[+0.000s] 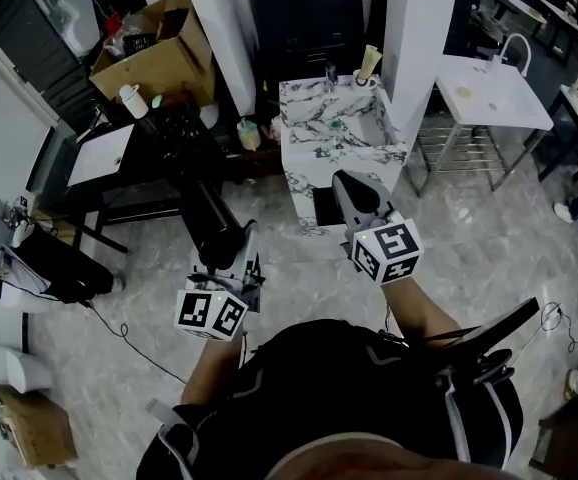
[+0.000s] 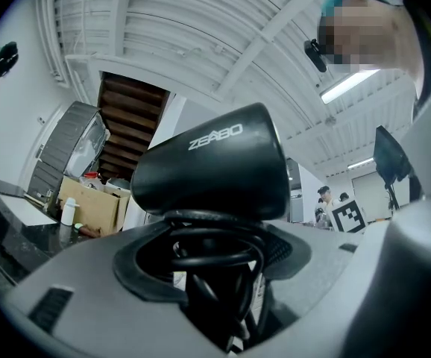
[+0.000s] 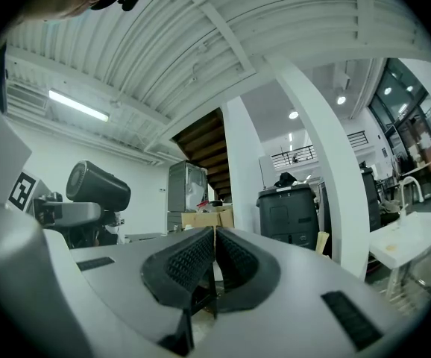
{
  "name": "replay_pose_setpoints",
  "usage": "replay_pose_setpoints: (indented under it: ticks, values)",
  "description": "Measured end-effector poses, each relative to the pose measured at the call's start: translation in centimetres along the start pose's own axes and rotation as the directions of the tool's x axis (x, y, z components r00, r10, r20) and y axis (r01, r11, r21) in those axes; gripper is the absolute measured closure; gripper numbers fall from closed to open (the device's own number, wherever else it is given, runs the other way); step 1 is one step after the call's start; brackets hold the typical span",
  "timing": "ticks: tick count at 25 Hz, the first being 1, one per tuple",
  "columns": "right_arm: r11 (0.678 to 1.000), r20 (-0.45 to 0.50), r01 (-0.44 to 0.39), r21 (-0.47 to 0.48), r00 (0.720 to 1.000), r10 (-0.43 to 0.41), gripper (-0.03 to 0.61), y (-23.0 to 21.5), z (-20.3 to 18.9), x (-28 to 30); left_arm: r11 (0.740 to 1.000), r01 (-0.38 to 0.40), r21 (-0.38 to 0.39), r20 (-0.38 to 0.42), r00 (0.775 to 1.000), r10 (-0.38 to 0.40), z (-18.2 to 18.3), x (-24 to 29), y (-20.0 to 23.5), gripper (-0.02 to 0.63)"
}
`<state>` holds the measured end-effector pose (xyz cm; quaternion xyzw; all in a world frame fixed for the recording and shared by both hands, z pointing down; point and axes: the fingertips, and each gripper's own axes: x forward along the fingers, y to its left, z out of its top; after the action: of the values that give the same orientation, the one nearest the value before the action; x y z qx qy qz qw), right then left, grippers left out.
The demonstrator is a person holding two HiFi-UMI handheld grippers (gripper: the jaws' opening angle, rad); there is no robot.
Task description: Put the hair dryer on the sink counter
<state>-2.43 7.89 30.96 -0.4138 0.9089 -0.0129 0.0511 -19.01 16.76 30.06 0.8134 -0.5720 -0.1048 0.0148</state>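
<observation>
Your left gripper (image 1: 237, 256)'s jaws grasp the hair dryer (image 1: 207, 216), barrel pointing ahead, left of the sink table (image 1: 301, 148). Your right gripper (image 1: 355, 194), jaws clenched and empty, is nearer that table.

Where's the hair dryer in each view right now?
Head view: the hair dryer is centre-left, sticking up from the left gripper.
Left gripper view: it fills the centre, gripped between the jaws.
Right gripper view: far left.
Shared landmark: the cardboard box.
</observation>
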Motion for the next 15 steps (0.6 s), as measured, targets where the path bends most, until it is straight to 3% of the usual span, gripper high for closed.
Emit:
replay_pose_setpoints:
  ticks: [10,15]
  values:
    - [1.0,0.041,-0.021,0.016,0.999,0.02,0.554,-4.4,1.0,-2.7,1.0,0.011,0.011,-0.013,1.0,-0.011,-1.3,3.1,-4.8,0.328]
    - [0.998,0.059,0.028,0.049,0.998,-0.03,0.554,-6.8,0.9,-3.9,0.999,0.011,0.037,-0.038,0.999,-0.009,-1.6,4.4,-6.1,0.328]
